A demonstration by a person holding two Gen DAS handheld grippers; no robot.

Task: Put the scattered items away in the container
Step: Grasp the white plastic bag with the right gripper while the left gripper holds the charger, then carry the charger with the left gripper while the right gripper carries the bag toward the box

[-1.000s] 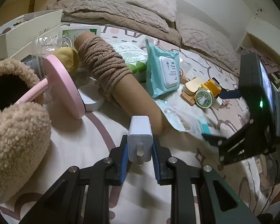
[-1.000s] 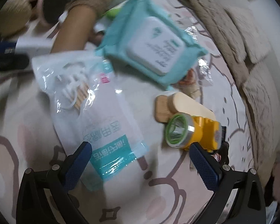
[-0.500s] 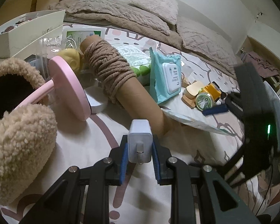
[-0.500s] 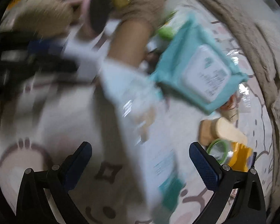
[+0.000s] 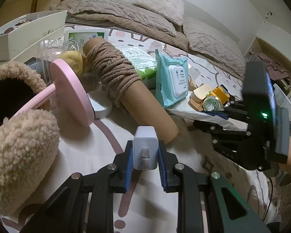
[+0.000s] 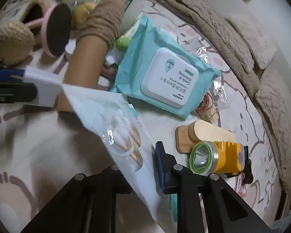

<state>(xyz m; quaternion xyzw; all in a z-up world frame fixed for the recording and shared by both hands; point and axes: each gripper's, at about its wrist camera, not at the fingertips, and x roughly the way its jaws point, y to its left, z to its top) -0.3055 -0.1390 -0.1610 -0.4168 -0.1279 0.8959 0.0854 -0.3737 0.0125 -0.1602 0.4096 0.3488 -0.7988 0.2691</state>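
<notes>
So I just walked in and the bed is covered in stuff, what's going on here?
A person is tidying scattered items off the bed with two hand-held grippers. The left hand-held gripper is clamped on a small white plug-in charger. The right hand-held gripper is shut on a clear plastic bag of cotton swabs, lifted at a tilt beside the teal pack of wet wipes.

The swab bag point(image 6: 124, 136) hides 1 finger of the right tongs point(image 6: 153, 167). The fluffy slipper point(image 5: 19, 149) is cut by the picture's left edge. The print on the wipes pack point(image 6: 164, 73) is too small to read.
</notes>
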